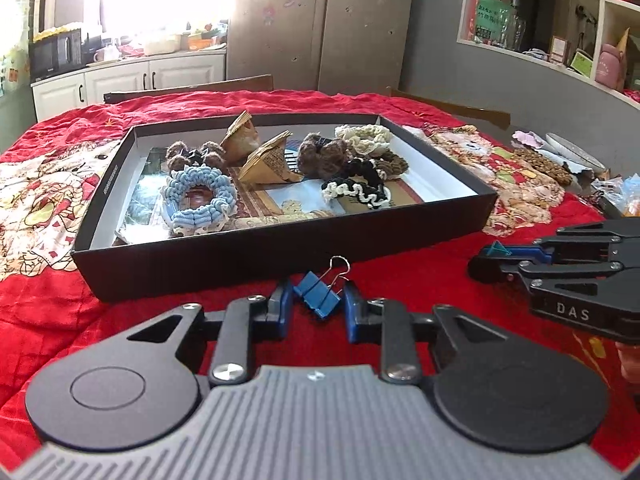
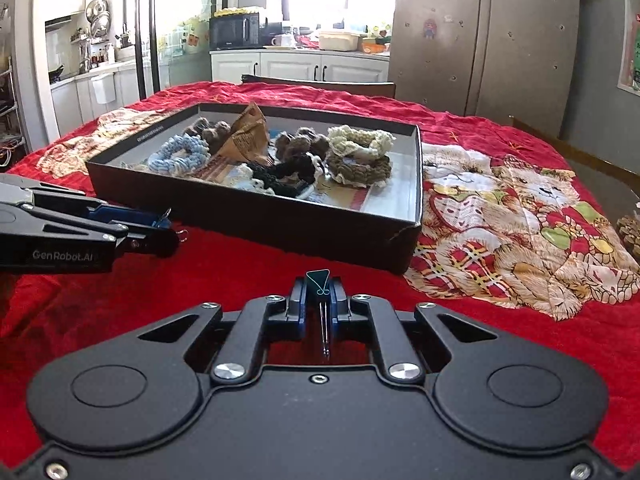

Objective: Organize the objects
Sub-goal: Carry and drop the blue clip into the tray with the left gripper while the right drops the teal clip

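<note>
I have the left gripper clamped on a blue binder clip; the right gripper pinches a teal binder clip. Black tray just ahead.

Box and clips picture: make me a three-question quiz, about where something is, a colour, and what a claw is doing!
1. Where is the light blue scrunchie?
A. in the black box
B. on the red cloth
C. in a claw

2. What colour is the binder clip in the left claw?
A. yellow
B. blue
C. pink

3. The right claw is:
A. wide open
B. shut on a scrunchie
C. shut on a green clip

Answers: 1 A, it lies inside the box walls; 2 B, its body is plainly blue; 3 C, the claw pinches the clip.
</note>
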The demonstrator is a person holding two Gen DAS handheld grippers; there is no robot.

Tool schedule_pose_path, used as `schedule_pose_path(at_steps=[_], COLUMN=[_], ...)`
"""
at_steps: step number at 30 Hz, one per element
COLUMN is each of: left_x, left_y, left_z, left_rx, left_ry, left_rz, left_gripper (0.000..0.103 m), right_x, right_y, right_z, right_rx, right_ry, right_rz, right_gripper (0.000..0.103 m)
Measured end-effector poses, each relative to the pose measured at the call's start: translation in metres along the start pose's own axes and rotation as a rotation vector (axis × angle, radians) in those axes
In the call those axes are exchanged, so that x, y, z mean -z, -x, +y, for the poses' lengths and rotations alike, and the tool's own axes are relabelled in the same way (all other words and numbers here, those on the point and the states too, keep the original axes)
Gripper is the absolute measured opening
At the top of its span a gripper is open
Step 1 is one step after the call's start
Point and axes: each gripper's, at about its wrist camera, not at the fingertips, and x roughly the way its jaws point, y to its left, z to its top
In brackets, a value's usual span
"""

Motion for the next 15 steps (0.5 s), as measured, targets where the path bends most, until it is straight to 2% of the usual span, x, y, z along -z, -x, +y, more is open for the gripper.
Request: schedule_pose_path(at_steps=[9, 12, 15], left_x=[-0.013, -0.025, -0.04], left_y=[0.033, 0.04, 0.042], left_z=[0.002, 0.005, 0.008], left_rx=[0.021, 0.032, 0.012], left_ry=[-0.009, -0.002, -0.009], left_rz=[-0.061, -0.075, -0.1], left_gripper=[0.029, 0.03, 0.03], right_x=[-0.026, -0.041, -0.06], right_y=[0.022, 0.026, 0.024], right_z=[0.004, 0.006, 0.008], right_rx=[-0.084, -0.09, -0.066], right_ry=[-0.034, -0.035, -0.016], right_rz=[-0.074, -0.096, -0.116], right_gripper=[0.011, 0.011, 0.011])
